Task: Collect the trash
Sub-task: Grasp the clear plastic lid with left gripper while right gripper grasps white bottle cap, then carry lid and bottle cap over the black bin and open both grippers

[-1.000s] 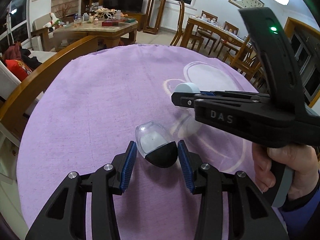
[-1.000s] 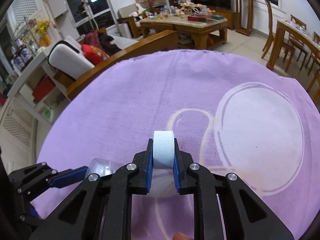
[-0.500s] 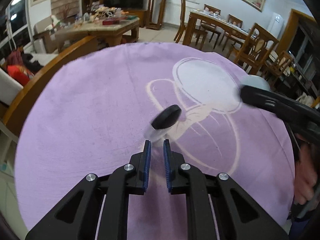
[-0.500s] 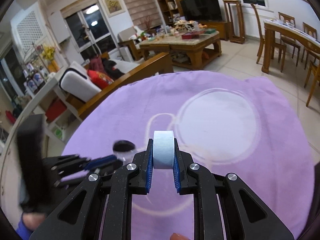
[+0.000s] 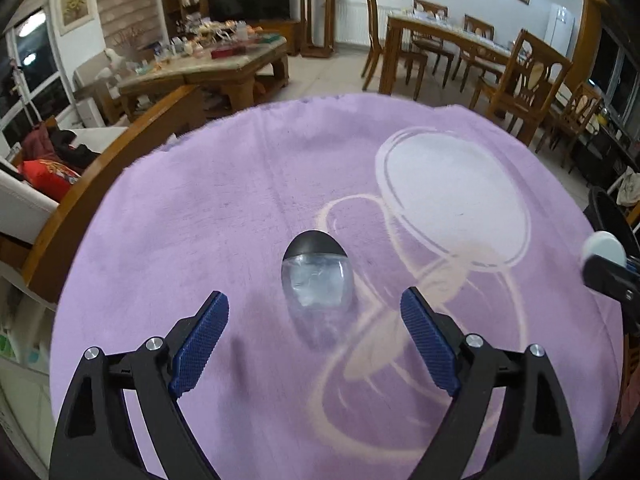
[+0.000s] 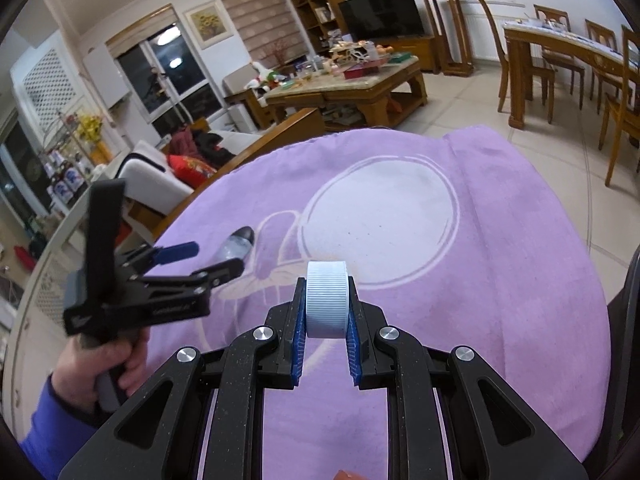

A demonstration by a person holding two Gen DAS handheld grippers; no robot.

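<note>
Your right gripper (image 6: 326,322) pinches the cap (image 6: 326,299), securing it for disposal. Your left gripper (image 5: 316,328) is spread wide, framing the cup (image 5: 316,278) on the cloth (image 5: 240,200).

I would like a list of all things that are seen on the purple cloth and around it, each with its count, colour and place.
cloth: 1, purple with pale ring pattern, covers the work surface
capsule: 1, clear with black end, lying on the cloth ahead of the left gripper, untouched
cap: 1, white, ribbed, held between the right jaws
coffee table: 1, wooden, cluttered, behind the cloth
TV: 1, black, far wall
dining table: 1, wooden, with chairs, far right
cushion: 1, red, on the sofa at left
left gripper: 1, black with blue pads, jaws wide open
right gripper: 1, black with blue pads, jaws closed on the cap
</note>
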